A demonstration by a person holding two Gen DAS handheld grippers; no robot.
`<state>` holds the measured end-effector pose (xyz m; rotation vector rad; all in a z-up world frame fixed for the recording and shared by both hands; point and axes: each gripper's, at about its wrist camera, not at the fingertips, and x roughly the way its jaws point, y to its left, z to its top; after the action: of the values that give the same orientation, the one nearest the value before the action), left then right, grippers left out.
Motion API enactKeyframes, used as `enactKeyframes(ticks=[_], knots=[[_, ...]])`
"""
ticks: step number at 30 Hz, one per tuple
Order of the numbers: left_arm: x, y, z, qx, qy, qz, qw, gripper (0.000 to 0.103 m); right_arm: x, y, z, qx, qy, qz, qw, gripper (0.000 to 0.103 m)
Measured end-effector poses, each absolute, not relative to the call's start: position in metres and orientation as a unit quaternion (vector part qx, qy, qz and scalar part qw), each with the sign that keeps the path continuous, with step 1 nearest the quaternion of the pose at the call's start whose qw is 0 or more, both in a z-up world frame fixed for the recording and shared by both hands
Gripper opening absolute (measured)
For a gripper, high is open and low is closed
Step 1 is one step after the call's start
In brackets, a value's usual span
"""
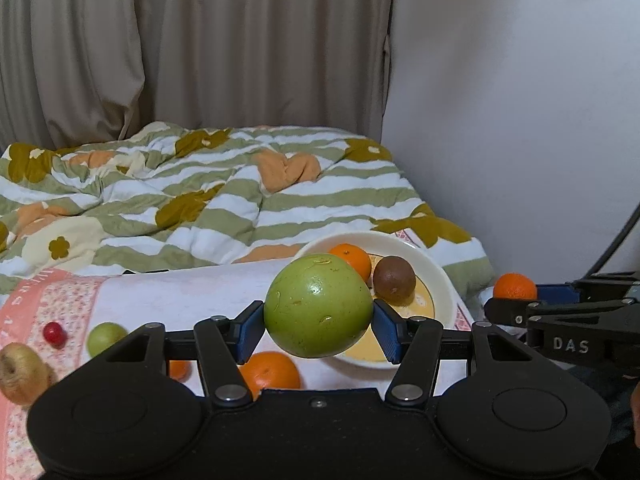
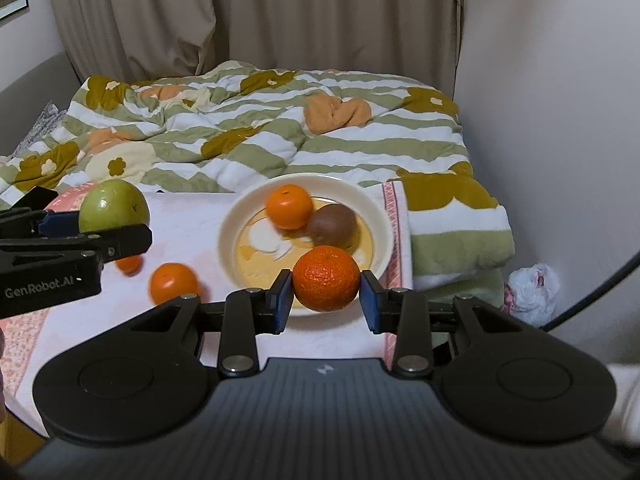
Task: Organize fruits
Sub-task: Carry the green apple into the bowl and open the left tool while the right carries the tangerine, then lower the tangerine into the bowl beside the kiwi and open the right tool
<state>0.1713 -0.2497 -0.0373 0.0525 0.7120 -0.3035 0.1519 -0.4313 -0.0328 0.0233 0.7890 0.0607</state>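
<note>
We read "GenRobot.AI" on left tool (image 2: pixel 114 226), clamping large green apple (image 1: pixel 318 306); "DAS" on right tool (image 2: pixel 326 286), clamping round orange mandarin (image 2: pixel 327 278).

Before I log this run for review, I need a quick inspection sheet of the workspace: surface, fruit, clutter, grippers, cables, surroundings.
Surface: pale pink floral cloth over the table.
Job's things: cream round bowl holding one orange mandarin and a brown kiwi-like fruit; loose mandarins, small green fruit, red cherry-like fruit and yellowish fruit on the cloth.
Clutter: crumpled white plastic bag beside the bed.
Grippers: left gripper shut on large green apple; right gripper shut on bright orange mandarin, near the bowl's rim.
Cables: black cable at right.
Surroundings: striped flowered quilt, beige curtain, white wall.
</note>
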Motion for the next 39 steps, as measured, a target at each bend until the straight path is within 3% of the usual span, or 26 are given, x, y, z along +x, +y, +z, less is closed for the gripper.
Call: enactKeyframes(ticks=[26,28,29,30,39], knots=[[0.258,-0.329,-0.133,0.147,0.431,-0.189,0.87,0.062,0.224,-0.48,-0.088,0.036,0.431,0.002,0.902,0.051],[0.258,-0.33,-0.132,0.149,0.425,-0.191,0.872,0.076,0.225,-0.481,-0.088,0.038,0.431,0.0,0.901,0.051],[0.256,-0.328,-0.128,0.148,0.417,-0.192,0.876,0.092,0.225,-0.482,-0.088,0.039,0.431,-0.001,0.901,0.051],[0.254,-0.326,-0.124,0.145,0.409,-0.192,0.88,0.101,0.226,-0.482,-0.088,0.04,0.43,-0.001,0.902,0.051],[0.237,-0.294,-0.092,0.108,0.417,-0.176,0.885,0.101,0.23,-0.473,-0.08,0.026,0.422,0.024,0.906,0.051]])
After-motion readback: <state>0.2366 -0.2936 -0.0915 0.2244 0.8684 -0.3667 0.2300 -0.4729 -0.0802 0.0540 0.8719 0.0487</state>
